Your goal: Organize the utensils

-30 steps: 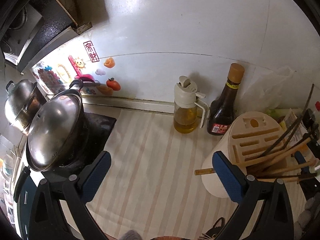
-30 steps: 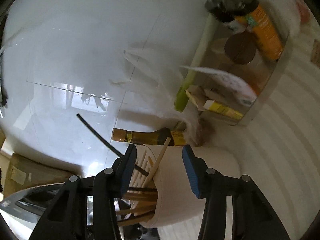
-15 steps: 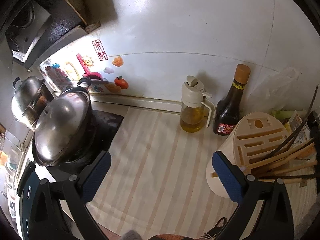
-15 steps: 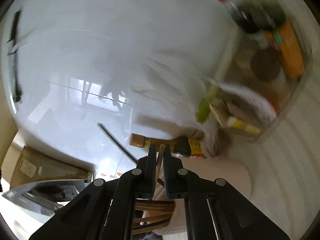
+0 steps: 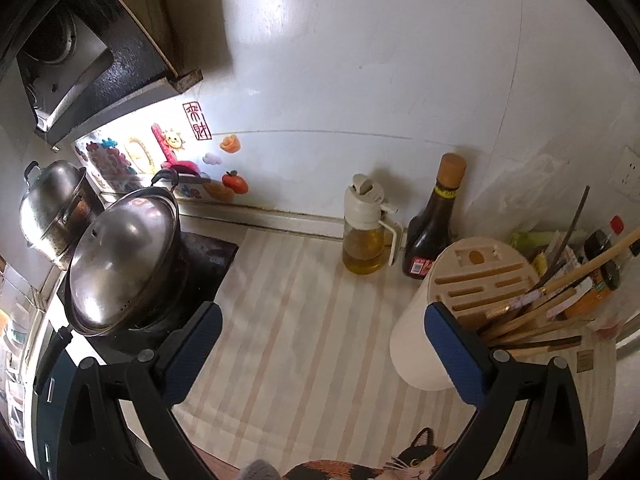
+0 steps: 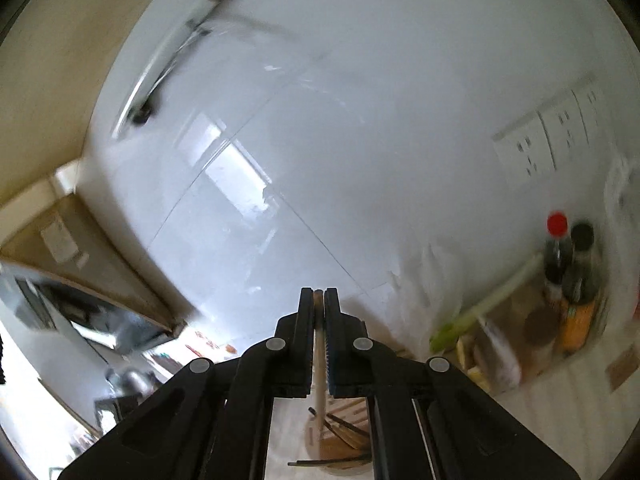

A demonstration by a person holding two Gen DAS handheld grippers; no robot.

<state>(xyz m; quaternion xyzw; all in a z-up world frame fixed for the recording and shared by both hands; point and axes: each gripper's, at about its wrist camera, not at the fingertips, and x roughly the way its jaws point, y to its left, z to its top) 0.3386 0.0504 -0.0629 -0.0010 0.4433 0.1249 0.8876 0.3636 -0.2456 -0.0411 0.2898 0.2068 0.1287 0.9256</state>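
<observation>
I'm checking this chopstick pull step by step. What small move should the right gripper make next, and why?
Probably keep lifting straight up. The right gripper is shut on one wooden chopstick, whose lower end still points down into the holder among the other chopsticks. Clearing the rim first should avoid dragging those out. The left gripper is open and holds nothing.

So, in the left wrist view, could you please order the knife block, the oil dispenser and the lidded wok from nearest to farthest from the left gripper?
1. Knife block: beside the left gripper's right finger.
2. Lidded wok: left, on the stove.
3. Oil dispenser: far, by the wall.
</observation>
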